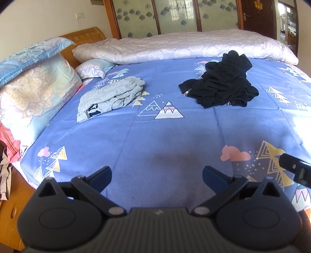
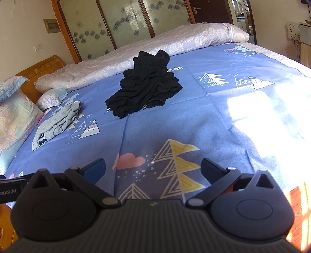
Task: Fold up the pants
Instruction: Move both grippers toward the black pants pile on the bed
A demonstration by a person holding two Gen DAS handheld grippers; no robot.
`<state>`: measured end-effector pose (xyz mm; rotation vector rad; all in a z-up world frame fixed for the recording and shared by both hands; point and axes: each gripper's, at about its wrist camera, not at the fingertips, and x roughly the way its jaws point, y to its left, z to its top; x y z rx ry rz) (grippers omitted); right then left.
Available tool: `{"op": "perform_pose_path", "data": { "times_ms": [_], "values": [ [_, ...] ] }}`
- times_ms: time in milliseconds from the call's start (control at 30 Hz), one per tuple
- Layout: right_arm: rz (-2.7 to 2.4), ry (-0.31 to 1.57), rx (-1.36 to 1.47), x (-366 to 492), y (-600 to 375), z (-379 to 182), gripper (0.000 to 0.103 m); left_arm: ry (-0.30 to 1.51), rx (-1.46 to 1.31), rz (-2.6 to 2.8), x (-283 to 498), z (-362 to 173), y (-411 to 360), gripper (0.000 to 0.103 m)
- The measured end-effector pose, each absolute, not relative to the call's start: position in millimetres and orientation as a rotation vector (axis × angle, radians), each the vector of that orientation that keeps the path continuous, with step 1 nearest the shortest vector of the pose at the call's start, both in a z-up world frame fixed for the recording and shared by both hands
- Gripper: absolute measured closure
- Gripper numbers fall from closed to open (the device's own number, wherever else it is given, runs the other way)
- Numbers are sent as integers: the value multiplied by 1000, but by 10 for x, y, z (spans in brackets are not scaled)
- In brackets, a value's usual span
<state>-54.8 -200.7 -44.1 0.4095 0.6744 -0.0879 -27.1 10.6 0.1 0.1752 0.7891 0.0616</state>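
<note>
A crumpled pile of black pants (image 1: 221,85) lies on the blue patterned bedsheet (image 1: 155,140), far from both grippers; it also shows in the right wrist view (image 2: 143,91). A folded grey garment (image 1: 108,97) lies to its left, and shows in the right wrist view too (image 2: 58,120). My left gripper (image 1: 157,178) is open and empty above the near part of the sheet. My right gripper (image 2: 153,172) is open and empty above the sheet near the bed's front edge; part of it shows at the right of the left wrist view (image 1: 295,169).
A rolled pale quilt (image 1: 184,48) runs along the far side of the bed. Pillows (image 1: 33,85) are stacked at the left by the wooden headboard (image 1: 85,37). Sliding glass doors (image 1: 175,15) stand behind. Bright sunlight falls on the sheet's right part (image 2: 262,112).
</note>
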Motion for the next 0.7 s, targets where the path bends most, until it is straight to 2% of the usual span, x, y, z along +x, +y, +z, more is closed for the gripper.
{"op": "perform_pose_path", "data": {
  "times_ms": [700],
  "values": [
    [-77,732,416,-384,-1996,-588,0,933,115,36,-9,-281,159,0]
  ]
}}
